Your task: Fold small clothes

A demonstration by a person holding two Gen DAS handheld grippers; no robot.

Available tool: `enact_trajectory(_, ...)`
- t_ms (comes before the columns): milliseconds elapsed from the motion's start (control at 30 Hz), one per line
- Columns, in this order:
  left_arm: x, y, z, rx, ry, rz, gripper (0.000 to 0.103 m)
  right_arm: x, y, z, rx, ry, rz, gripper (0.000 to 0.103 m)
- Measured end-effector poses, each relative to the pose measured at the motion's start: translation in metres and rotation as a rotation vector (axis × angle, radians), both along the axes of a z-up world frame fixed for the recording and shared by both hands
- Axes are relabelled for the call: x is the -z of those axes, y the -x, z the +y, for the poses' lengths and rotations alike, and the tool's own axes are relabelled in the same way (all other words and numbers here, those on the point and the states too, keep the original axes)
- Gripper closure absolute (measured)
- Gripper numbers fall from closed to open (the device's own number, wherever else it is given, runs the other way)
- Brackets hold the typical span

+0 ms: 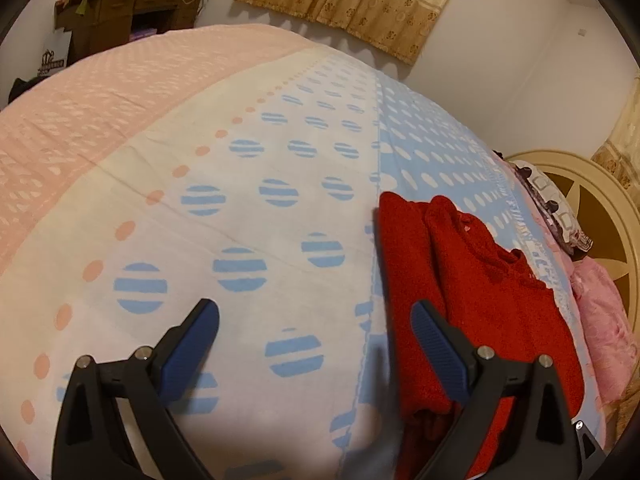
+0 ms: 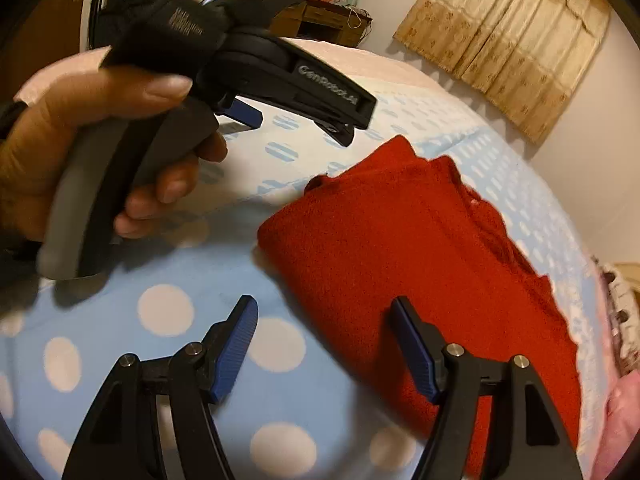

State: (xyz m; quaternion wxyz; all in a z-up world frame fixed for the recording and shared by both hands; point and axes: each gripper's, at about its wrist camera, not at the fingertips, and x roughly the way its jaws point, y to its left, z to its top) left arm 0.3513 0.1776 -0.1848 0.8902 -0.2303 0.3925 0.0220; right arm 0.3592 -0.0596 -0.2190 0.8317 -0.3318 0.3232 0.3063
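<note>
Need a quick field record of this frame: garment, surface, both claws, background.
garment: red knit garment, already folded into a compact stack, lying flat
surface: bed sheet with blue, white and pink dotted panels
left claw: left claw open, empty, beside the garment's left edge; one finger overlaps it in view, contact unclear
right claw: right claw open, empty, at the garment's near edge
left hand: left hand wrapped around its claw's handle, motion-blurred
background: curtain, wooden desk, cream headboard, pink pillow

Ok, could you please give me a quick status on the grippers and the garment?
Left gripper open, empty. Right gripper open, empty. Red garment folded on the bed, ungripped. Nothing in the way.
</note>
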Motion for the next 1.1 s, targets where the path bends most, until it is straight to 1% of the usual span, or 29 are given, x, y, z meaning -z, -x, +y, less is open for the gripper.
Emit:
enact_trajectory(133, -0.002, -0.012, -0.002, 0.036, 0.034, 0.006, 0.004, 0.001, -0.005, 0.008, 0.032, 0.022, -0.042, 0.034)
enact_trajectory(200, -0.003, -0.023, -0.008, 0.081, 0.023, 0.024, 0.004, 0.002, -0.006, 0.010, 0.042, 0.029, -0.058, 0.034)
enact_trajectory(300, -0.003, -0.041, -0.017, 0.158, 0.017, 0.038, 0.004, 0.003, -0.005, 0.007, 0.048, 0.015, -0.060, 0.034)
enact_trajectory(433, -0.002, -0.055, -0.030, 0.212, -0.005, 0.038, 0.004, 0.004, -0.009, 0.004, 0.057, -0.004, -0.056, 0.034)
enact_trajectory(600, -0.003, -0.069, -0.033, 0.253, 0.076, 0.036, 0.004, 0.006, -0.008, 0.004, 0.059, -0.004, -0.069, 0.034)
enact_trajectory(700, -0.006, -0.075, -0.031, 0.258, 0.104, 0.031, 0.005, 0.007, -0.006, 0.005, 0.059, -0.004, -0.072, 0.034)
enact_trajectory(767, -0.008, -0.074, -0.025, 0.246, 0.165, 0.012, 0.005, 0.008, -0.008, 0.004, 0.060, -0.016, -0.063, 0.034)
enact_trajectory(833, -0.009, -0.076, -0.023, 0.254, 0.199, 0.013, 0.005, 0.008, -0.009, 0.002, 0.062, -0.028, -0.052, 0.034)
enact_trajectory(1033, -0.006, -0.084, -0.040, 0.299, 0.182, 0.042, 0.005, 0.010, -0.006, 0.004, 0.062, -0.022, -0.065, 0.034)
enact_trajectory(1100, -0.005, -0.087, -0.047, 0.311, 0.161, 0.047, 0.006, 0.010, -0.005, 0.002, 0.066, -0.025, -0.066, 0.034)
